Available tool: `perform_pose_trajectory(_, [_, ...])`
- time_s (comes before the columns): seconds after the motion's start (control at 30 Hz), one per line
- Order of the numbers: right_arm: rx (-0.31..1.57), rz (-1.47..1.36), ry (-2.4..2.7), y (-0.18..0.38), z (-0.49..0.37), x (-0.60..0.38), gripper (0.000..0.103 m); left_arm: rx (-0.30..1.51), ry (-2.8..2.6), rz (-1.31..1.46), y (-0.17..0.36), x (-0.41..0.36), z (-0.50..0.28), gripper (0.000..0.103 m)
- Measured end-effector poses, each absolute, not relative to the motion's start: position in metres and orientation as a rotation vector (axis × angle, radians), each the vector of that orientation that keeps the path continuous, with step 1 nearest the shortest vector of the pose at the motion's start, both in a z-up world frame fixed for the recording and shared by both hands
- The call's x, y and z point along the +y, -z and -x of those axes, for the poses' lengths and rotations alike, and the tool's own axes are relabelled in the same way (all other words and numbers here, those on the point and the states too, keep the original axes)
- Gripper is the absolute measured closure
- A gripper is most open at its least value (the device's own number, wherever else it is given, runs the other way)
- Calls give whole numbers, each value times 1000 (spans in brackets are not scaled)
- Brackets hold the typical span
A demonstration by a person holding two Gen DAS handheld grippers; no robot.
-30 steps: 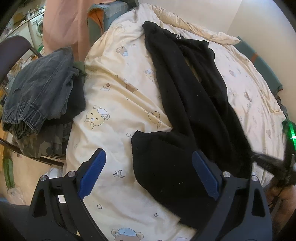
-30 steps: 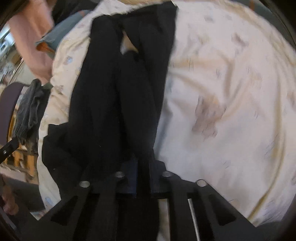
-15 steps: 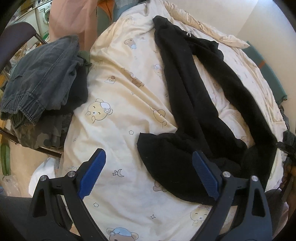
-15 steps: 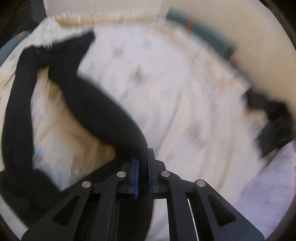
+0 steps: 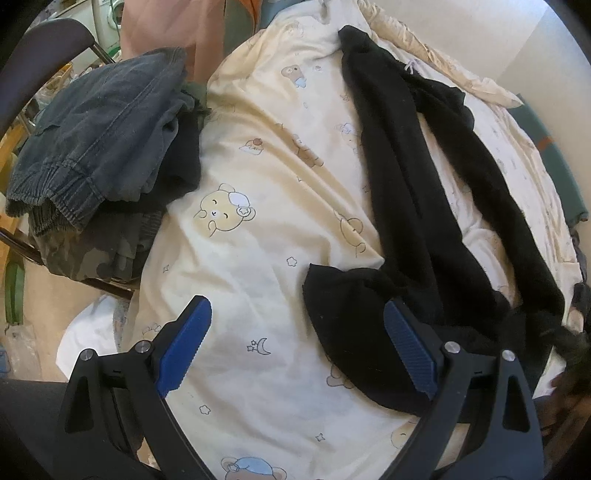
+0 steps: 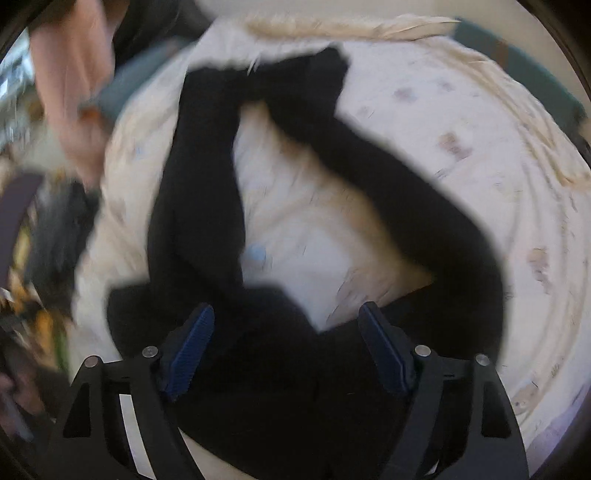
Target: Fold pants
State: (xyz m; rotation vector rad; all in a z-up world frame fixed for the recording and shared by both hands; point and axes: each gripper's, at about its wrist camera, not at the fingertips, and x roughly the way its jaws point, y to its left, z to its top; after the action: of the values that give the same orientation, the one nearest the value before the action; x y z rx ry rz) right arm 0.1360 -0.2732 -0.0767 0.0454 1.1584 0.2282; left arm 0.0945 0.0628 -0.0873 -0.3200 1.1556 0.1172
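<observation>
Black pants lie on a cream quilt printed with bears, the two legs spread apart into a V with the cuffs far away and the waist part bunched near me. My left gripper stands open above the quilt, its right finger over the edge of the bunched black cloth, nothing between the pads. In the blurred right wrist view the pants lie below my right gripper, whose jaws are opening; the pads press on nothing, the cloth lies beneath them.
A chair at the left carries a pile of grey and camouflage clothes. A pink curtain hangs behind it. A green mattress edge and a wall bound the bed on the right. Dark cloth lies at the right edge.
The right gripper carried one pant leg out to the right, spreading the legs apart, then opened and let it go. The left gripper sank slightly closer to the quilt.
</observation>
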Motion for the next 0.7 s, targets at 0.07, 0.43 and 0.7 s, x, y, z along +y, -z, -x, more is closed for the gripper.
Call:
perform_pose_trajectory(0.07, [1269, -54, -220, 116, -138, -267, 21, 1162, -122, 309, 91, 64, -94, 10])
perform_pose_trajectory(0.43, [1004, -253, -592, 49, -58, -255, 96, 1145, -140, 346, 93, 71, -97, 10])
perform_pose_trajectory(0.7, [1077, -362, -341, 67, -62, -301, 96, 1201, -136, 316, 115, 55, -108, 10])
